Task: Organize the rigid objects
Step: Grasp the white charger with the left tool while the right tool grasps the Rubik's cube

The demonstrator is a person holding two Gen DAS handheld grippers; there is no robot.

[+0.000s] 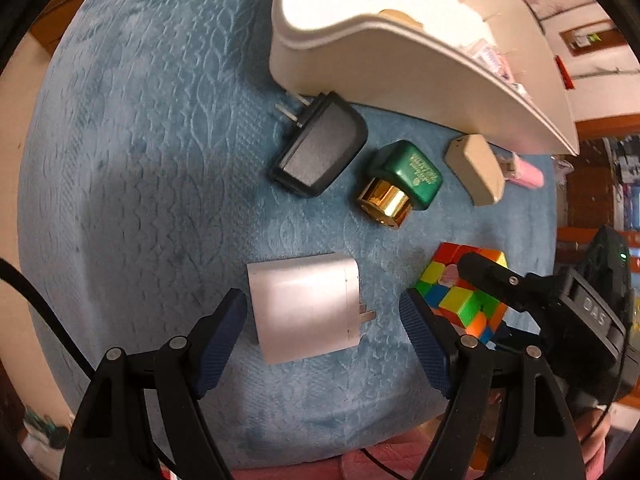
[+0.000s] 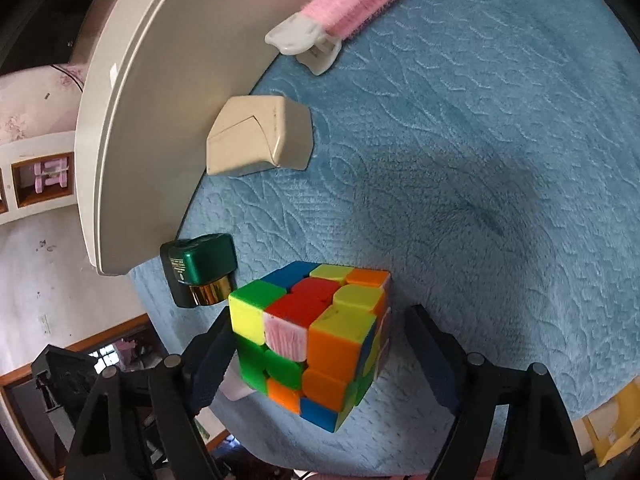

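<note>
On the blue plush mat [image 1: 140, 160] lies a white plug charger [image 1: 304, 308], its prongs pointing right. My left gripper [image 1: 322, 304] stands open around it, with a gap at each pad. A colourful puzzle cube [image 2: 312, 336] sits between the fingers of my right gripper [image 2: 320, 316]. The left finger is close against the cube's side and the right finger stands clear of it, so this gripper is open. In the left wrist view the cube [image 1: 464, 300] shows at the right, with a right-gripper finger [image 1: 488, 276] over it.
A black plug charger [image 1: 320, 152], a green and gold bottle [image 1: 404, 176], a beige box [image 1: 476, 168] and a pink hair clip [image 2: 360, 0] lie along the foot of a white organiser tray [image 1: 400, 76]. The mat's edge runs close behind both grippers.
</note>
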